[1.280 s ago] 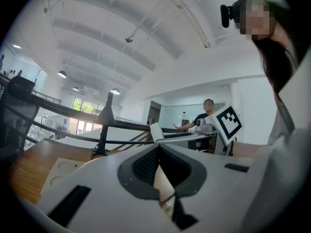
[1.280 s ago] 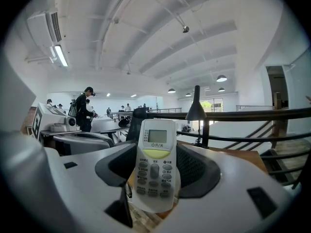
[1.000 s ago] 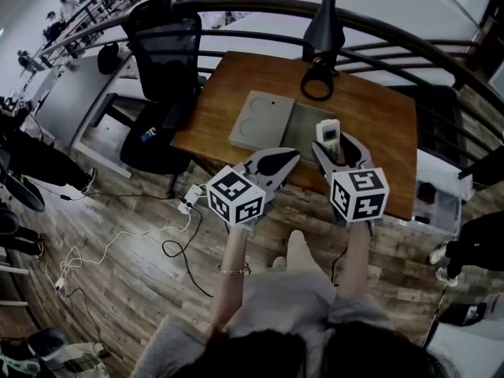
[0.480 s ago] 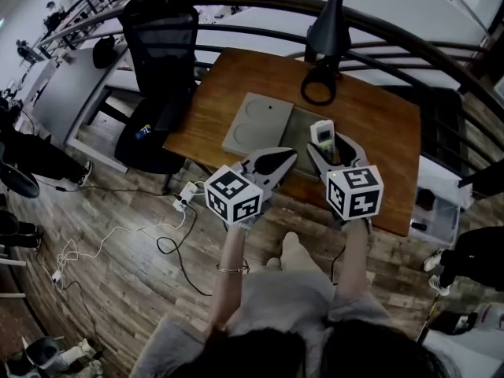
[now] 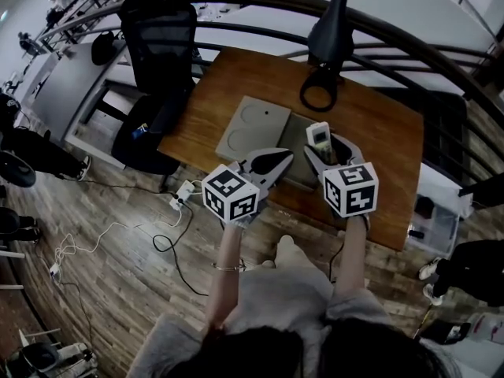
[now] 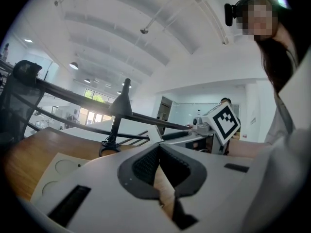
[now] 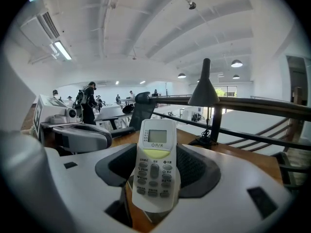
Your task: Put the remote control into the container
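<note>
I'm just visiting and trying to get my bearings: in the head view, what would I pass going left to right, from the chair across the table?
Black office chair → flat grey lid → remote control → white box on the floor.

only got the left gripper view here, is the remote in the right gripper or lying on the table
observer: in the gripper. the right gripper is shut on the remote control, screen end pointing away from the hand.
operator: where's the container from it
observer: in the head view the remote overlaps the right part of the container, a dark grey tray on the wooden table. how high above it, i can't tell.
operator: is my left one near it
observer: yes, in the head view the left gripper has its tip over the tray's near part, left of the remote.
</note>
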